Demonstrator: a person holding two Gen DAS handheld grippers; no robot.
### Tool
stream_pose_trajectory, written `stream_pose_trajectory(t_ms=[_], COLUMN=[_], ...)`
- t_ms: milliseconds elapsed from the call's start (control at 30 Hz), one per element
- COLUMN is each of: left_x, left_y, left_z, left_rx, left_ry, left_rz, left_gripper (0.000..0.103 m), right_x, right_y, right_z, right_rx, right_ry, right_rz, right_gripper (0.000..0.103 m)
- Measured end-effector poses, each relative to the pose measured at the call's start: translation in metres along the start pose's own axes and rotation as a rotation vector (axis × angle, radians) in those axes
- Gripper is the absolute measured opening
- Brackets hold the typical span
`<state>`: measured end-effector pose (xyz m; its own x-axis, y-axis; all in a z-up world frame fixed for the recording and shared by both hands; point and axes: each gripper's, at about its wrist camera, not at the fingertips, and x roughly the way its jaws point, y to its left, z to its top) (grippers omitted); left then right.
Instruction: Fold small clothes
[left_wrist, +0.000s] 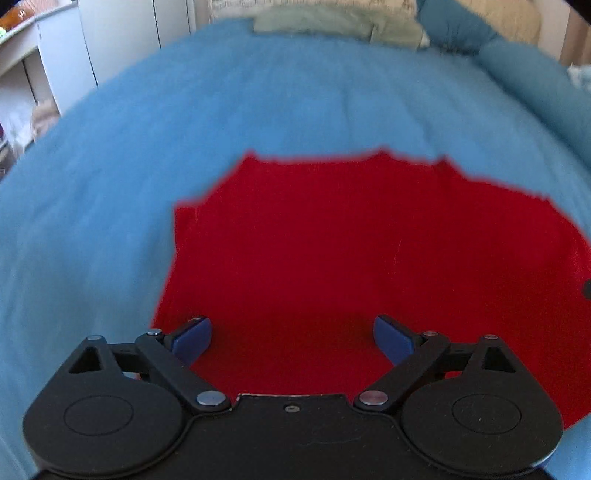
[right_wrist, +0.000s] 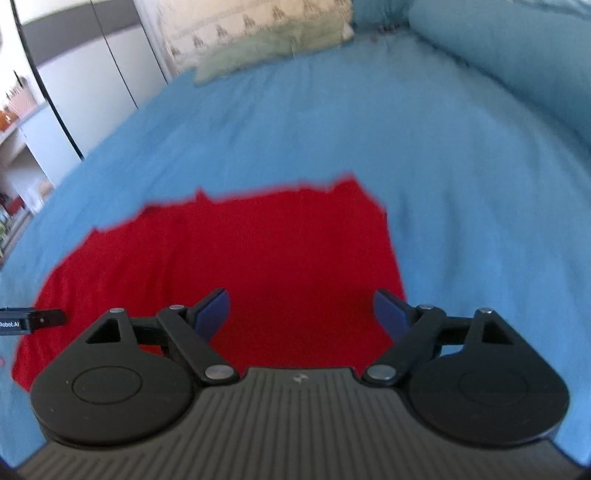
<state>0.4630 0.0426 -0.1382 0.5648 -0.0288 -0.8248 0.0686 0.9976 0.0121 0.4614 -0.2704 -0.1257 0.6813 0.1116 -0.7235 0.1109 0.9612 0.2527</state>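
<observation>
You are working in a home bedroom. A bed (right_wrist: 424, 140) spread with a blue cover fills both views, with a pale green pillow (right_wrist: 258, 55) and a patterned cushion (right_wrist: 258, 22) at its head. A rolled blue duvet (right_wrist: 509, 55) lies along one side, and white wardrobe doors (right_wrist: 92, 70) and cluttered shelves (right_wrist: 14, 122) stand beyond.

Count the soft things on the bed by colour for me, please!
Red: 1, the red cloth lying flat.
Blue: 2, the blue bedspread and the rolled blue blanket.
Pale green: 1, the green pillow.
Total: 4.
</observation>
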Motion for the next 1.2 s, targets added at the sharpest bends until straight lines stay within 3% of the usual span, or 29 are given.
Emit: stream_pose_trajectory(t_ms=[133, 233, 433, 567, 800, 900, 967, 1200], left_x=[0.001, -0.01, -0.063, -0.078, -0.062, -0.046, -0.036, -0.012], left_y=[-0.003, -0.005, -0.035, -0.055, -0.09, -0.1, -0.103, -0.113], left_z=[-0.008, 0.001, 0.007, 0.0, -0.01, -0.012, -0.011, 0.005], left_rx=[0.039, 0.082, 0.163, 0.167, 0.17, 0.174, 0.168, 0.169], left_ry=[-0.011, -0.024, -0.067, -0.039, -0.011, -0.005, -0.003, -0.024], left_rz=[0.008, 0.018, 0.053, 0.004, -0.045, -0.045, -0.043, -0.05], left_gripper=[0.099, 0.098, 0.098, 0.099, 0.099, 0.099, 0.099, 0.099], right_x=[0.006, 0.0, -0.076, -0.097, -0.078, -0.061, -0.051, -0.029], right_y=[-0.002, -0.001, 0.002, 0.003, -0.025, -0.043, -0.051, -0.048], right_z=[-0.018, -0.014, -0.019, -0.034, -0.058, -0.064, -0.067, -0.051], right_rx=[-0.015, -0.037, -0.044, -0.028, 0.121, 0.186, 0.222, 0.152], right_ry=[0.002, 0.004, -0.084, -0.008, 0.064, 0.073, 0.071, 0.082], right_rz=[-0.039, -0.03, -0.045, -0.092, -0.096, -0.045, -0.001, 0.116], right_gripper=[0.101, 0.1, 0.101, 0.101, 0.095, 0.083, 0.083, 0.084])
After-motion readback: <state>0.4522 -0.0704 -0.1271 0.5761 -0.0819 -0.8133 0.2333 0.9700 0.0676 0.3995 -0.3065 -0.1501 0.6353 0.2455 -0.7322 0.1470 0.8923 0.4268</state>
